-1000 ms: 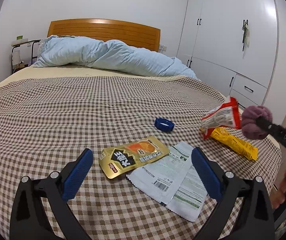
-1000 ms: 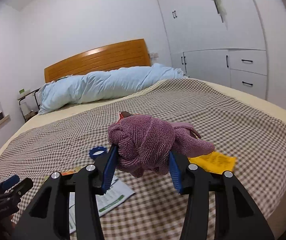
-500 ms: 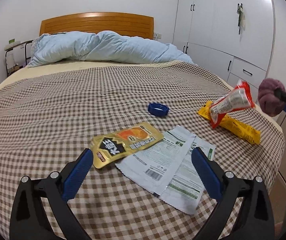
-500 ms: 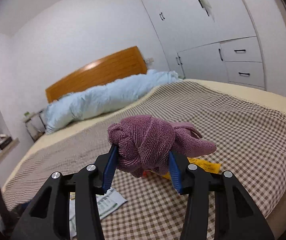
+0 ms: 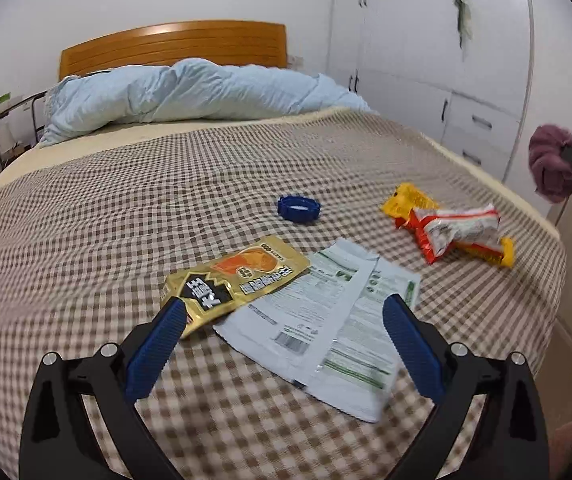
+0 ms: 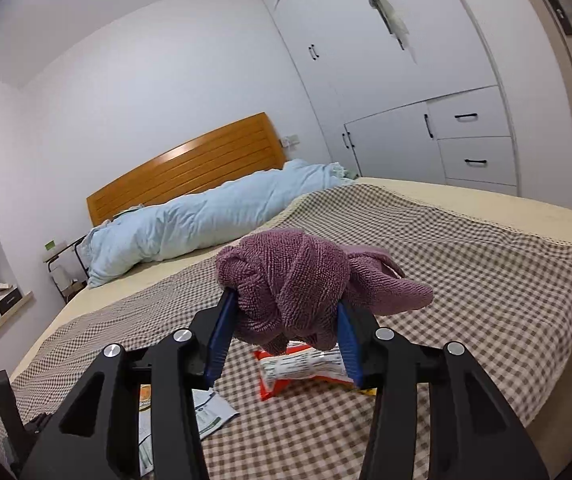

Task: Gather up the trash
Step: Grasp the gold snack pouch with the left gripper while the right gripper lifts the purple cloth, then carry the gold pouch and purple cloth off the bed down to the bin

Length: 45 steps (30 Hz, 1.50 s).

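The right gripper is clamped on a balled purple cloth, carried clear above the bed, likely so it can be taken away with the rubbish or kept off the litter below. The left gripper stands wide open with nothing between its pads, poised low over the nearest wrappers, which looks like a line-up for the next pick.

In the left wrist view the trash lies spread flat on the checked cover. Counted:
- one gold snack pouch at about 10 o'clock from the left gripper
- two white-and-green printed packets, overlapping, at 12 o'clock
- one blue bottle cap further off at 12 o'clock
- one red-and-white wrapper resting on one yellow wrapper, at 2 o'clock.
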Each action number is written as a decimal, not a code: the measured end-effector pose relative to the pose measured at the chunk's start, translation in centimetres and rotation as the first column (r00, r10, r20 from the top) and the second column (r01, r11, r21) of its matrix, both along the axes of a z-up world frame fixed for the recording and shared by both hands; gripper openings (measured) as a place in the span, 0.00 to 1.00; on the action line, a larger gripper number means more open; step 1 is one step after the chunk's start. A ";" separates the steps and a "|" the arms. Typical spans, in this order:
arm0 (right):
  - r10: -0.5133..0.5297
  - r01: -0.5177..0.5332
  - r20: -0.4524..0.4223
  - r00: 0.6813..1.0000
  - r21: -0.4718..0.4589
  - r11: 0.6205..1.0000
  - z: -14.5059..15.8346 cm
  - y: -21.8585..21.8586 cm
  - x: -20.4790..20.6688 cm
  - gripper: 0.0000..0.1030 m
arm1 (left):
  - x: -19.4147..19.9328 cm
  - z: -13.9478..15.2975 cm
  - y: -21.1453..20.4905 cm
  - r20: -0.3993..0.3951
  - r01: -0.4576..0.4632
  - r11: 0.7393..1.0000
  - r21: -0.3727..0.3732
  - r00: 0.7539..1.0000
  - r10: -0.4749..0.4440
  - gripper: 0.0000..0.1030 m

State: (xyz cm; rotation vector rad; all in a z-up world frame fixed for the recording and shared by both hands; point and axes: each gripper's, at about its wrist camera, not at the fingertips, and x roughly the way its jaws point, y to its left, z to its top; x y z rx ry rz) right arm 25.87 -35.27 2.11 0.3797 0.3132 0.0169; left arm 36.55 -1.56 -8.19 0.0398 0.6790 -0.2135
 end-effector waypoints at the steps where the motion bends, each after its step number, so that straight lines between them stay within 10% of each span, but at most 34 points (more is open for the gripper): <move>1: -0.009 0.009 -0.001 1.000 0.011 1.000 0.0 -0.4 0.0 0.44 | 0.6 -0.1 -0.1 -0.012 0.011 0.999 0.039 1.000 -0.011 0.93; 8: -0.054 0.054 0.006 0.999 0.021 0.998 0.1 -1.8 -0.1 0.44 | 7.1 -1.9 -1.2 -0.191 0.145 0.953 0.265 0.977 -0.095 0.93; 18: -0.085 0.085 0.003 0.996 0.042 0.995 0.1 -2.9 0.1 0.44 | 13.6 -4.8 1.9 -0.445 0.129 0.990 0.053 0.891 -0.092 0.87; 28: -0.072 0.071 0.005 0.997 0.041 0.997 0.2 -2.6 -0.1 0.45 | 12.6 -3.5 4.6 -0.431 0.042 0.999 -0.019 0.901 -0.046 0.54; 45: -0.052 0.051 0.025 0.998 0.022 0.998 0.5 -2.6 -0.6 0.45 | 9.5 1.5 3.6 -0.283 -0.027 0.999 0.028 0.959 0.033 0.52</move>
